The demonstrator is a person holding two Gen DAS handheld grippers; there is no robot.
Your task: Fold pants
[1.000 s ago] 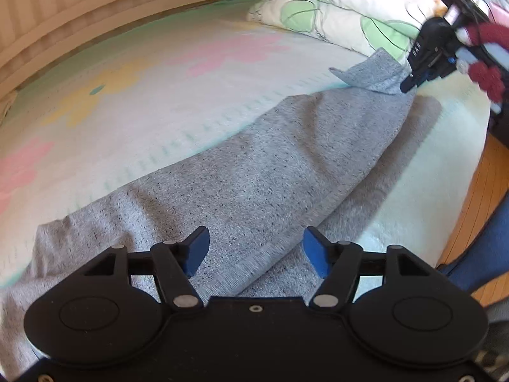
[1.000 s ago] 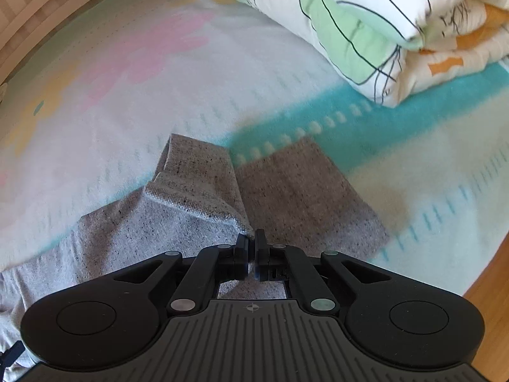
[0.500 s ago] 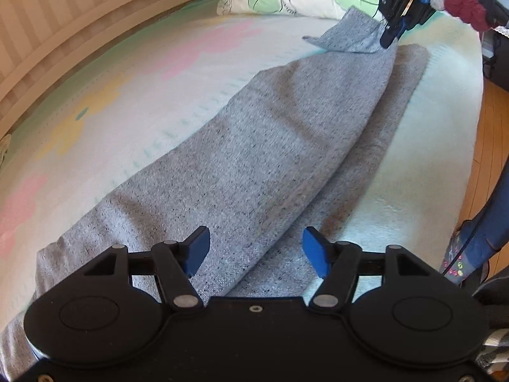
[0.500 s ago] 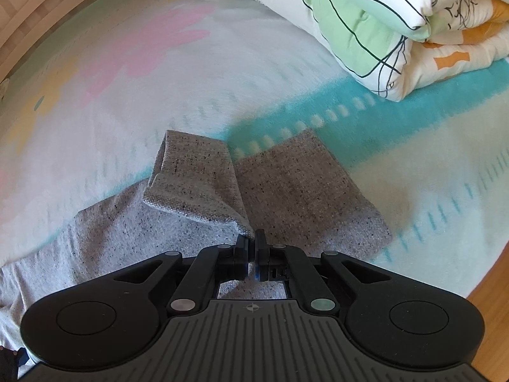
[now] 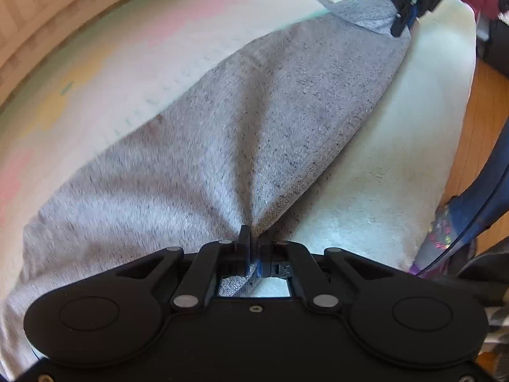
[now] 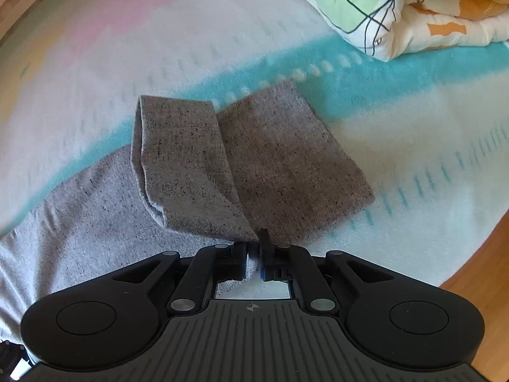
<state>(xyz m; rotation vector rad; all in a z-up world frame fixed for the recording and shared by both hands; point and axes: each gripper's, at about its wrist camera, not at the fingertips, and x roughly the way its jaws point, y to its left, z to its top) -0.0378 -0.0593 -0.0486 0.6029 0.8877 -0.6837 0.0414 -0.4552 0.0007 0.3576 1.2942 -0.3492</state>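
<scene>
Grey speckled pants (image 5: 241,121) lie stretched along the bed, one leg over the other. My left gripper (image 5: 253,248) is shut on the near edge of the pants, and the fabric puckers into folds toward it. My right gripper (image 6: 253,248) is shut on the cuff end of the upper leg (image 6: 187,175), lifted and turned back; the lower leg's cuff (image 6: 286,159) lies flat on the bed. The right gripper also shows in the left wrist view (image 5: 402,20) at the far end of the pants.
The bed sheet (image 6: 159,47) is pale with pink, yellow and teal patches. A folded floral quilt (image 6: 397,6) lies at the far right. The bed's edge and wooden floor (image 5: 483,111) are on the right, with a person's leg (image 5: 477,197) there.
My left gripper moved forward and closed on the pants' edge, pulling the fabric into folds. My right gripper kept hold of the cuff and lifted it higher.
</scene>
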